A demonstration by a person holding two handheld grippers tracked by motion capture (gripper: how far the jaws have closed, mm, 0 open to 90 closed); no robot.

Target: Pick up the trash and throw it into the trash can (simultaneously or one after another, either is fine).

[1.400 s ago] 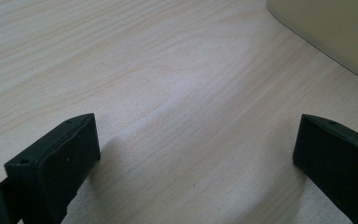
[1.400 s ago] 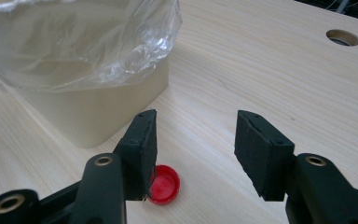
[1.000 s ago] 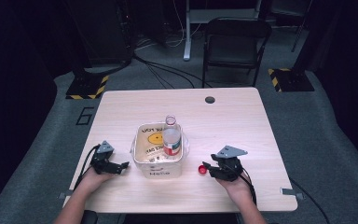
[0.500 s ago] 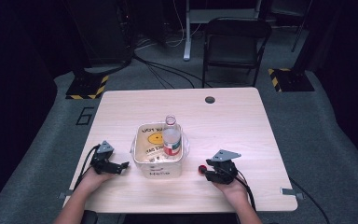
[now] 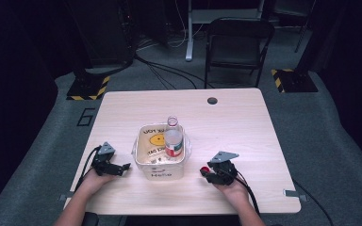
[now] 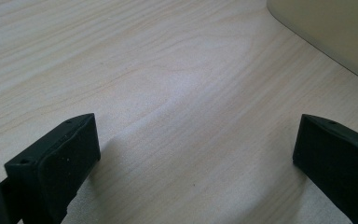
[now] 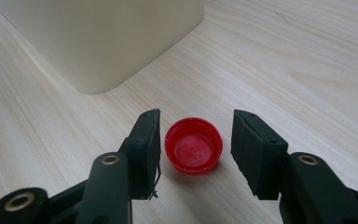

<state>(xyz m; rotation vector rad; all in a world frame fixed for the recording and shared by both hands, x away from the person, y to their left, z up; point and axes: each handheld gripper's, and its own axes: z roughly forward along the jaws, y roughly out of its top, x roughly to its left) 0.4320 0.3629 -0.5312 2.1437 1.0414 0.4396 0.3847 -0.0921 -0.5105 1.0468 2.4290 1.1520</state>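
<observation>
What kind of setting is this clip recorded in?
Probably a lab or recording studio, not a home: a lone wooden table stands on grey carpet among dark drapes, with hazard-striped stand bases, loose floor cables and a folding chair behind it.

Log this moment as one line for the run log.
left gripper open, empty | right gripper open around red cap on table | capless bottle in tub

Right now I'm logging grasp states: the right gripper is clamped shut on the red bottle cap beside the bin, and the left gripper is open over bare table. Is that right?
Not quite. The right gripper is open, not clamped: in the right gripper view its jaws stand apart on either side of the red cap, with gaps showing, and the cap lies on the table beside the bin. The left gripper is indeed open over bare table.
</observation>
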